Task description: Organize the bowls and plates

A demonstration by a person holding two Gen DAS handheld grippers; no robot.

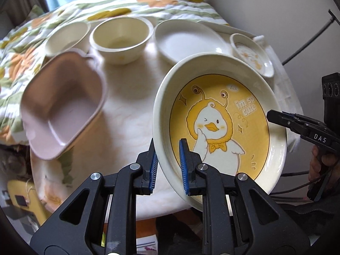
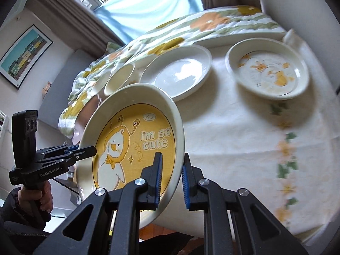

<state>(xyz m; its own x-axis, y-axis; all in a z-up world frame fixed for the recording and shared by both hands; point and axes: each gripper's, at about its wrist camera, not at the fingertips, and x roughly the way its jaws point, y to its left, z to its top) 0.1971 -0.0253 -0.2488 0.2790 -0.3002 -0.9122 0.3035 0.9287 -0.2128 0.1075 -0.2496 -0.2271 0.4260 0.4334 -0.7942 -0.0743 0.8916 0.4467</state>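
Both grippers hold one yellow duck plate (image 1: 221, 125), tilted above the table; it also shows in the right wrist view (image 2: 136, 140). My left gripper (image 1: 169, 165) is shut on its left rim. My right gripper (image 2: 172, 180) is shut on its right rim and shows in the left wrist view (image 1: 274, 114). On the table stand a pink square dish (image 1: 63, 106), two cream bowls (image 1: 121, 40) (image 1: 68, 37), a plain white plate (image 1: 187, 40) (image 2: 180, 72) and a small duck-print plate (image 1: 252, 55) (image 2: 267, 72).
The round table (image 1: 127, 97) has a pale cloth. A flowered quilt (image 1: 131, 2) lies behind it. A white wall (image 1: 276, 10) stands at the right. The table's near edge is just below the held plate.
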